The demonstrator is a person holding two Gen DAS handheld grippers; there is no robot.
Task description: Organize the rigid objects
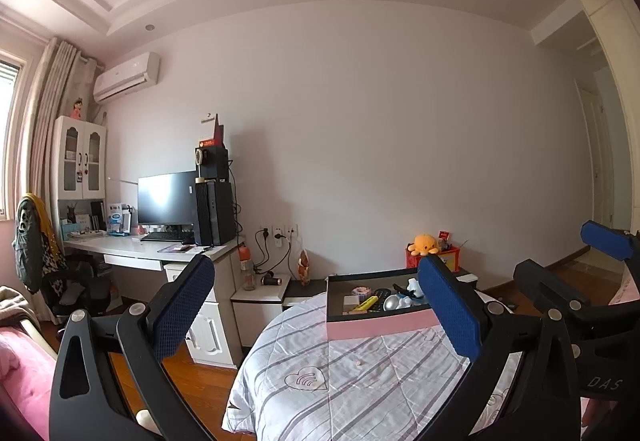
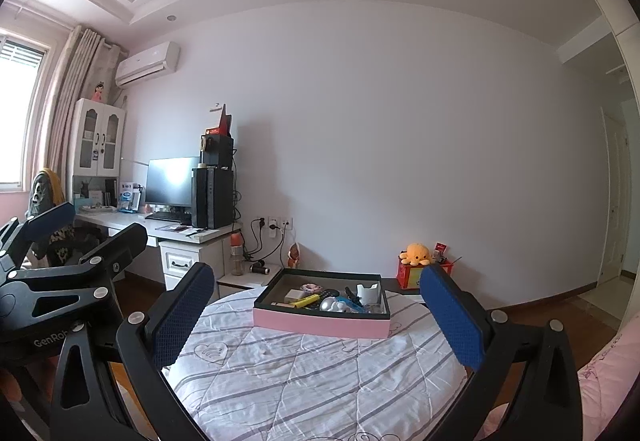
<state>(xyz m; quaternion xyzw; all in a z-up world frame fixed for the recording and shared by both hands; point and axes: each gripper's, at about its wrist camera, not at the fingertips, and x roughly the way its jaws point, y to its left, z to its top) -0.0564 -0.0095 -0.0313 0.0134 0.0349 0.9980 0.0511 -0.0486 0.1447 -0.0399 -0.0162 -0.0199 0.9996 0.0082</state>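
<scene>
Both grippers, left (image 1: 316, 305) and right (image 2: 316, 311), gape wide, empty, blue textured pads. Pink-walled box (image 2: 320, 323) with dark rim sits on striped quilt (image 2: 304, 381), holding yellow marker (image 2: 307, 300), silver blob, clutter. Right view shows box's whole interior; left view's finger covers its right end.

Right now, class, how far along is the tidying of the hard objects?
Done: several items, including a yellow marker, already lie in the pink box on the bed. In hand: nothing; the left claw and right claw are open and empty. Left: unclear.
</scene>
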